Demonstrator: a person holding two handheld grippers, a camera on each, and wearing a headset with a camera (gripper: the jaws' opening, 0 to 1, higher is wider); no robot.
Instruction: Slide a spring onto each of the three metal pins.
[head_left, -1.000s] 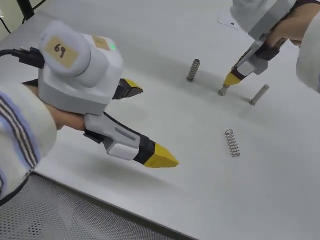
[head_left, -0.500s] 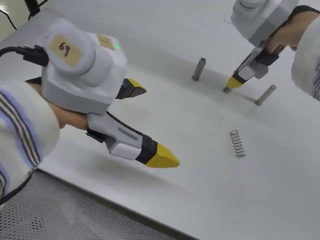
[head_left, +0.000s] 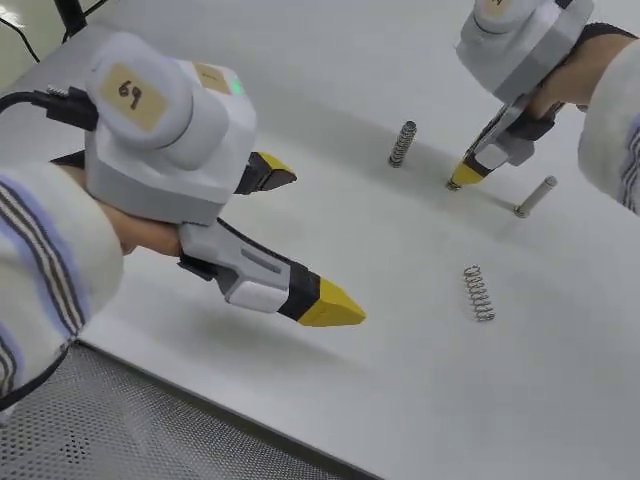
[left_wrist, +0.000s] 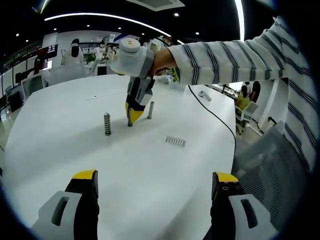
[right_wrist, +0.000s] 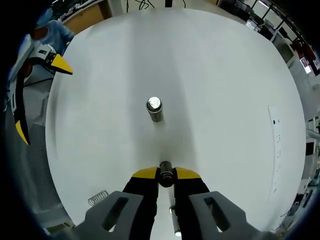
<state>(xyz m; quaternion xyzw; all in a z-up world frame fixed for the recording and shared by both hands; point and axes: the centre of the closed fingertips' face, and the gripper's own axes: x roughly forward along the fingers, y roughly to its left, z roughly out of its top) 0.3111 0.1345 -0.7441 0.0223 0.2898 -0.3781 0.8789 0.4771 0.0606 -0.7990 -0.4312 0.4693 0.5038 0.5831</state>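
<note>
Right tongs (head_left: 462, 178) are squeezing shut on a small coiled steel spring (right_wrist: 166, 176) standing upright on the white tabletop (head_left: 420, 380). Left tongs (head_left: 312, 243) are hovering near left, gaping wide. A bare silver metal pin (head_left: 534, 197) is standing right of that spring; a loose wire spring (head_left: 479, 292) is lying nearer.

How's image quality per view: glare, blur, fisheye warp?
Head view: soft even light, faint shadow under the left gripper, loose spring sharp. Left gripper view: heavy fisheye bending of the table edge, ceiling lights streaked. Right gripper view: bright washed table, glint atop the spring-sleeved pin.
</note>
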